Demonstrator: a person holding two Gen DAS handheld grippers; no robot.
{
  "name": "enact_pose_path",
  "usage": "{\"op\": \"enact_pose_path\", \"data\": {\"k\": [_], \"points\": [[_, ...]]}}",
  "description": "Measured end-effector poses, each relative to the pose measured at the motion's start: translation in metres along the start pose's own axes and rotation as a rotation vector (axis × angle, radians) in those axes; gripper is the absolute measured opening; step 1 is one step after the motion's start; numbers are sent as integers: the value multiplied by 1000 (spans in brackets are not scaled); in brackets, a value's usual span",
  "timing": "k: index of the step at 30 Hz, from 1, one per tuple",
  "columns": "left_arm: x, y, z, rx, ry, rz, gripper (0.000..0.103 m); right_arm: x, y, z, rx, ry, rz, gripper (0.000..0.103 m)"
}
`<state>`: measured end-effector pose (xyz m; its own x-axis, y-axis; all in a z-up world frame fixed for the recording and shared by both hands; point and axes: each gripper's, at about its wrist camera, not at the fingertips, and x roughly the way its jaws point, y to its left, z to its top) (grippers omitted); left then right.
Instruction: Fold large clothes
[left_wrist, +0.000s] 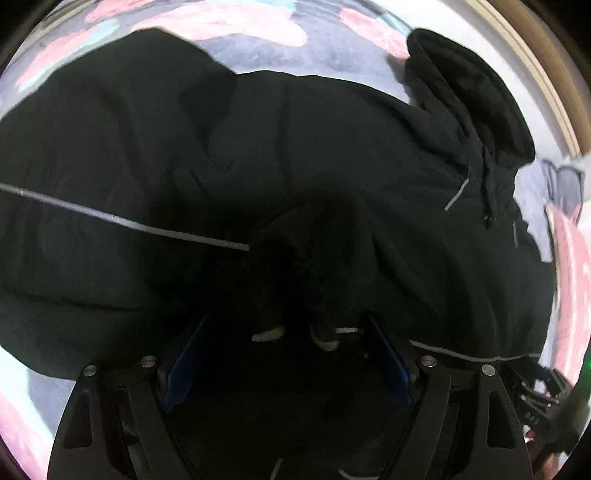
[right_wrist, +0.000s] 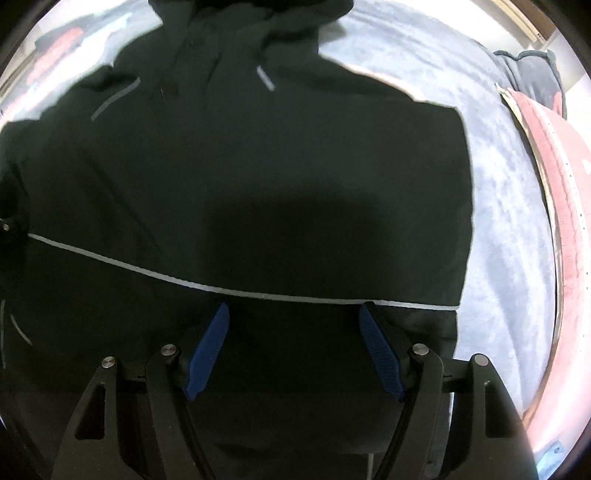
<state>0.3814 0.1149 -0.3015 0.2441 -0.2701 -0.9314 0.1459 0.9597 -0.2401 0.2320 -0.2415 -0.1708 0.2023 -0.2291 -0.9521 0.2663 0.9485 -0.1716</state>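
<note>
A large black hooded jacket (left_wrist: 295, 155) with thin grey reflective stripes lies spread on a grey blanket; its hood (left_wrist: 472, 92) is at the upper right. It also fills the right wrist view (right_wrist: 258, 166), hood at the top. My left gripper (left_wrist: 288, 332) hovers low over the jacket, its blue pads wide apart, with a bunched fold of dark cloth between them, not clamped. My right gripper (right_wrist: 295, 314) is open just above the jacket, near a grey stripe (right_wrist: 147, 271), with nothing between the blue fingers (right_wrist: 207, 350).
The grey blanket (right_wrist: 498, 221) with pink and teal patches (left_wrist: 258, 22) covers the surface. A pink-edged cushion (right_wrist: 554, 184) lies at the right. A wooden frame edge (left_wrist: 535, 66) runs along the far right. The other gripper's body (left_wrist: 535, 398) shows at the lower right.
</note>
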Motion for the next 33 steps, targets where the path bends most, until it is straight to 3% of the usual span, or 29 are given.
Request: {"op": "enact_pose_path", "data": {"k": [4,9,11,15,18,24,28,33], "points": [[-7,-6,-5,8,-27,4,85,7,-5,9,20,26,12,78],[-67,16,-31,-66,-101,-162,85,5,-8,16,11,33,17,78],[-94,28,-49,-89,-136,-153,85,-2,-11,15,27,43,19,78],[-148,66,-70,-133,-202,-97,85,-35,-9,5,74,23,117,78],[-186,109,-83,-192,-241,-35,85,-69,7,-10,37,-18,150,78],[-236,227,-83,-338,-351,-24,85,-106,55,-54,-14,-40,121,78],[-237,323,-62,-438,-354,-60,85,-117,93,-79,67,-23,115,78],[-208,404,-13,-472,-324,-151,85,-129,142,-113,127,-23,89,78]]}}
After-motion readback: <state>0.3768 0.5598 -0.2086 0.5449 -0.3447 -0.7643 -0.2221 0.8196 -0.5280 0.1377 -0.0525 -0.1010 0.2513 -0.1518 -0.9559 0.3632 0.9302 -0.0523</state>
